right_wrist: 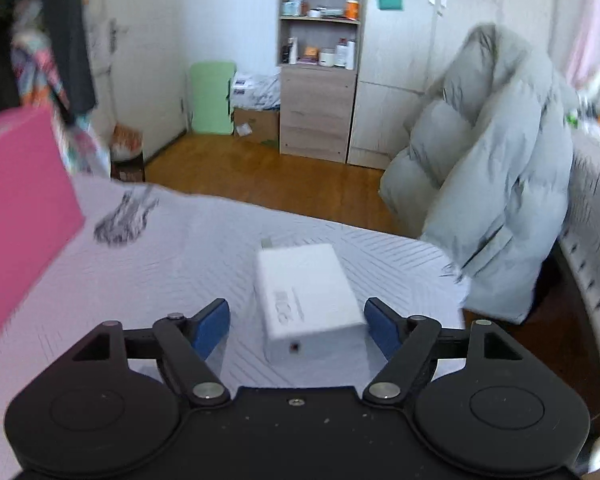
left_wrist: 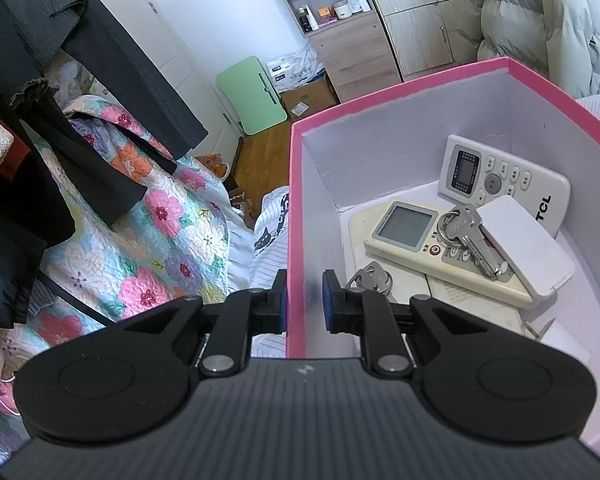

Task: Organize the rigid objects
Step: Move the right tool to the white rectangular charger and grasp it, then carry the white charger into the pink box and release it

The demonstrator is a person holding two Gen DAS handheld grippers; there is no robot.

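A pink box (left_wrist: 400, 92) with white inside walls stands on the bed. My left gripper (left_wrist: 305, 304) is shut on its near left wall, one blue pad on each side. Inside the box lie a white TCL remote (left_wrist: 508, 184), a cream remote (left_wrist: 412, 236), a bunch of keys (left_wrist: 468, 236) and a flat white case (left_wrist: 528, 248). In the right wrist view a white charger block (right_wrist: 304, 292) lies on the striped sheet. My right gripper (right_wrist: 297, 305) is open around it, pads clear of its sides. The pink box (right_wrist: 20, 200) sits to the left there.
A floral quilt (left_wrist: 140, 240) and dark hanging clothes (left_wrist: 40, 120) lie left of the box. A grey puffer jacket (right_wrist: 480, 180) hangs at the bed's right edge. Beyond the bed are wooden floor, a shelf cabinet (right_wrist: 320, 80) and a folded green table (right_wrist: 212, 98).
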